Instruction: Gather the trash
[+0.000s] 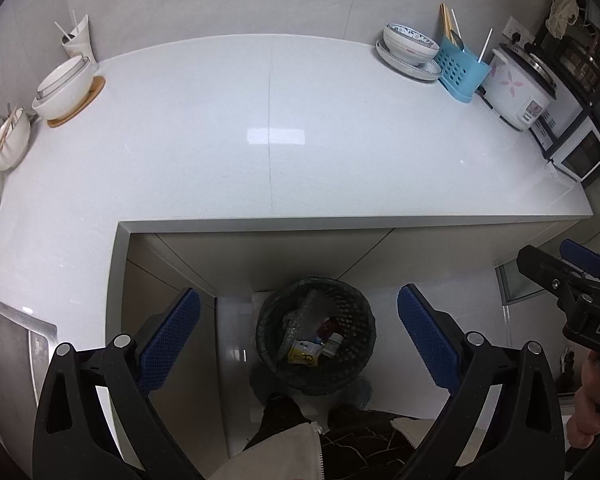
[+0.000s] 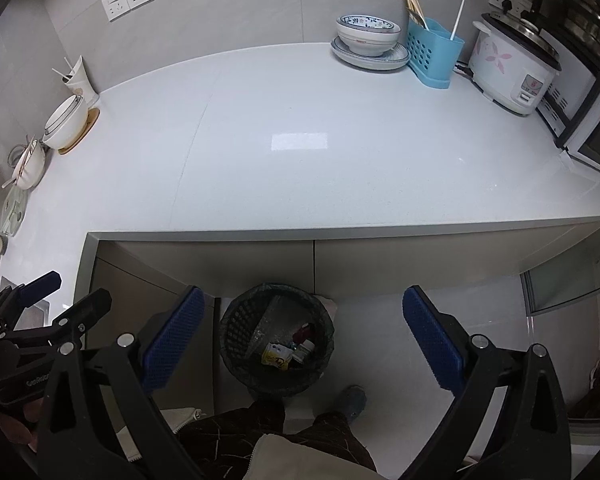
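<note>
A dark mesh trash bin (image 1: 271, 312) (image 2: 240, 322) with a black liner stands on the floor below the counter edge. Inside lie a yellow-and-white packet (image 1: 303, 353) (image 2: 276, 355), a small white bottle (image 1: 333, 344) (image 2: 305, 350), clear plastic wrap and something red. My left gripper (image 1: 298, 334) hangs open above the bin with nothing between its blue pads. My right gripper (image 2: 302, 338) is open too, empty, over the bin's right side. Each gripper shows at the edge of the other's view.
White L-shaped countertop (image 1: 260, 140). Back right: patterned bowl on a plate (image 2: 367, 36), blue utensil holder (image 2: 434, 54), rice cooker (image 2: 514, 74), microwave (image 2: 592, 140). Left: white bowls on a wooden coaster (image 1: 66, 88), a cup with straws. A person's legs and shoes stand by the bin.
</note>
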{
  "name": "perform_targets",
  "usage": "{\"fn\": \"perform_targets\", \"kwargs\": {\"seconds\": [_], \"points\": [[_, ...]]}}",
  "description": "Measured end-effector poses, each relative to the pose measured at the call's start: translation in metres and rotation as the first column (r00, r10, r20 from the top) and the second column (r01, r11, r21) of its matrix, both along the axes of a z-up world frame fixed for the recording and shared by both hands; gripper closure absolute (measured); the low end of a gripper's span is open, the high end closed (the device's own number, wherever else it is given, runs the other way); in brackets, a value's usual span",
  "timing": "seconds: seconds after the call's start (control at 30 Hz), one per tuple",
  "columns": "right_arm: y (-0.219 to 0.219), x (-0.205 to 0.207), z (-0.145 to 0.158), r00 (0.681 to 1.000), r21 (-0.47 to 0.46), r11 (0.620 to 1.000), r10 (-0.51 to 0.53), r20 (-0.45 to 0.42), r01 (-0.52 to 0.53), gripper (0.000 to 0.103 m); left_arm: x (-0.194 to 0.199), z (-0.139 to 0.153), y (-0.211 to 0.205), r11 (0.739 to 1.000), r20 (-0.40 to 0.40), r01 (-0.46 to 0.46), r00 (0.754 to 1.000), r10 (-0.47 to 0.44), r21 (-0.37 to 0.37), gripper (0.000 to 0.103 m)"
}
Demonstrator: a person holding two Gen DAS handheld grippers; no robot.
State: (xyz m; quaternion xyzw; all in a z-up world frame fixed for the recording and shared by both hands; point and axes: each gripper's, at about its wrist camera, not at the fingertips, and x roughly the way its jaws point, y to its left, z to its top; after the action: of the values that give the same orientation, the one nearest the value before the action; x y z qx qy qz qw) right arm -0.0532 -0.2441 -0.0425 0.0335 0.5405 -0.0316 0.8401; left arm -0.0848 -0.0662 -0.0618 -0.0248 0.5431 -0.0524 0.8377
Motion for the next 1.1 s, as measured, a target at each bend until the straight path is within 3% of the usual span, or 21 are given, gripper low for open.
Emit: {"fn": "perform_targets", "kwargs": {"seconds": [1.1], "points": [[0.0066,0.0006,-0.0062,1.0,0.003,1.0,0.021,-0.007,-0.021,0.008,-0.0047,0.0078,0.0025,1.0,0.0,-0.012,1.0,0.012,0.017,0.006]]}}
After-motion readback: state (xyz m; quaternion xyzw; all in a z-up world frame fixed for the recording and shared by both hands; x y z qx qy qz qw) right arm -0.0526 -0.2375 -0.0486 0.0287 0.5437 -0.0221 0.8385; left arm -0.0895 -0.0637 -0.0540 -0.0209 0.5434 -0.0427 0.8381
